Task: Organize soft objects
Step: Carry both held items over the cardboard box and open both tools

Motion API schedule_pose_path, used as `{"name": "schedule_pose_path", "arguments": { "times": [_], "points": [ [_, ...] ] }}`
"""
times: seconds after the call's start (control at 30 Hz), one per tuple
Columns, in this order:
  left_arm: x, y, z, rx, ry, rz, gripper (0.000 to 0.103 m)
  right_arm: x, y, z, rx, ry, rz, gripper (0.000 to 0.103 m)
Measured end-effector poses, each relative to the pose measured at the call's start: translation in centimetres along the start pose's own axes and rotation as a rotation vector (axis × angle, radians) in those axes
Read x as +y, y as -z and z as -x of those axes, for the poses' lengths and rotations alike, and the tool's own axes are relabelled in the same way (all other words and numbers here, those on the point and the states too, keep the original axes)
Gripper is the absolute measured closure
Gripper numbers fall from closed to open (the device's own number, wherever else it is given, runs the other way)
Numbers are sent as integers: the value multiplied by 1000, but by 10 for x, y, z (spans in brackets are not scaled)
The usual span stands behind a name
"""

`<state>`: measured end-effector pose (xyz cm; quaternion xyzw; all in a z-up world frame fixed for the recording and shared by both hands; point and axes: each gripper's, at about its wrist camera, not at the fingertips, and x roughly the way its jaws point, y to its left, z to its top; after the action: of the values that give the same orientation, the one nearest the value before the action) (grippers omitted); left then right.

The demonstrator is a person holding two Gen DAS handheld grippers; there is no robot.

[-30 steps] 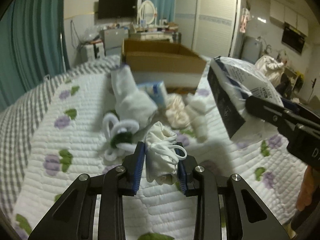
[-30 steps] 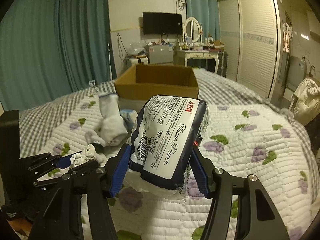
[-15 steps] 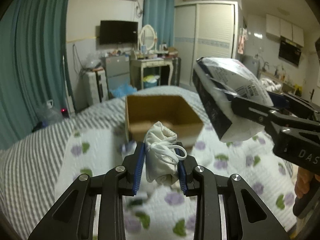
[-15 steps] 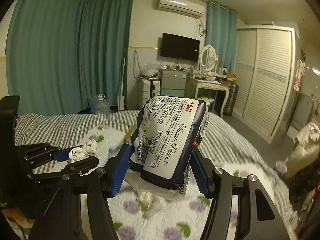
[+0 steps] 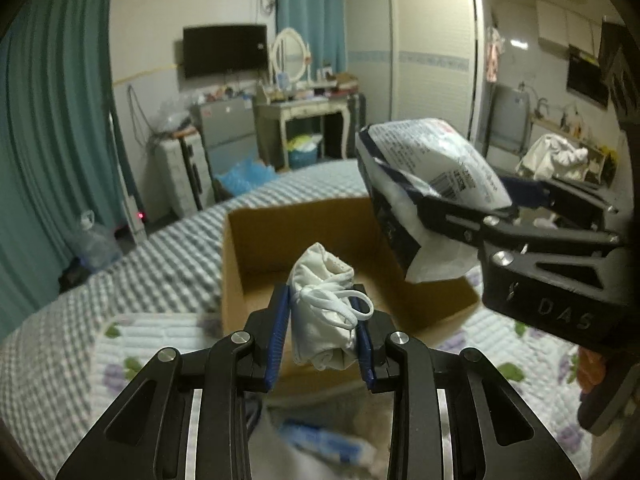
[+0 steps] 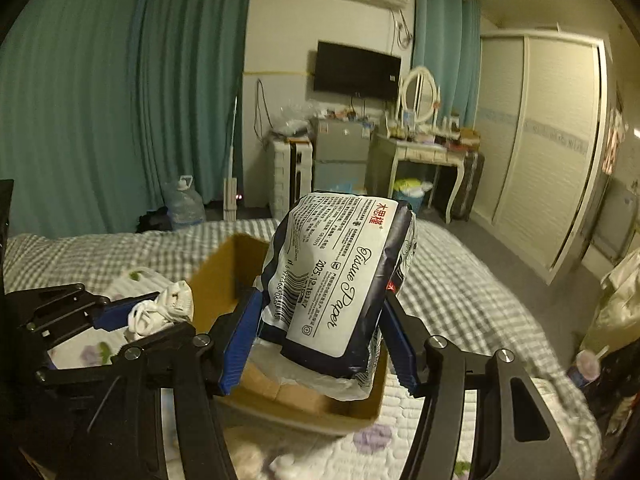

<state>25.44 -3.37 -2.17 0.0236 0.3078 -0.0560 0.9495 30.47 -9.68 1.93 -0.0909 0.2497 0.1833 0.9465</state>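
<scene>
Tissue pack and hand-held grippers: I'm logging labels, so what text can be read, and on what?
"Tissue Paper": tissue pack, held in the right hand-held gripper.
"2025.12.18": same pack's white label.
Red Chinese brand characters and small print on the pack: too small to read.
"DAS": right hand-held gripper's body in the left wrist view; the rest is cut off.

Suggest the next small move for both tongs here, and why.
Probably lower both a little into the box and open. The left tongs grip the white bundle and the right tongs the tissue pack, both poised above its opening.
</scene>
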Motion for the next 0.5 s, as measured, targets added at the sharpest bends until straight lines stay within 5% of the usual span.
{"name": "schedule_pose_path", "arguments": {
  "times": [0.17, 0.33, 0.4, 0.5],
  "points": [
    [-2, 2, -32, 14, 12, -16, 73, -18, 17, -53, 51, -26, -48, 44],
    [-11, 7, -30, -5, -6, -30, 67, -22, 23, -54, 51, -28, -57, 28],
    [-11, 7, -27, 17, -14, -23, 32, -22, 21, -43, 33, -20, -61, 26],
    [-10, 6, -2, -23, -38, -9, 24, -20, 18, -18, 8, -3, -63, 23]
  ]
}}
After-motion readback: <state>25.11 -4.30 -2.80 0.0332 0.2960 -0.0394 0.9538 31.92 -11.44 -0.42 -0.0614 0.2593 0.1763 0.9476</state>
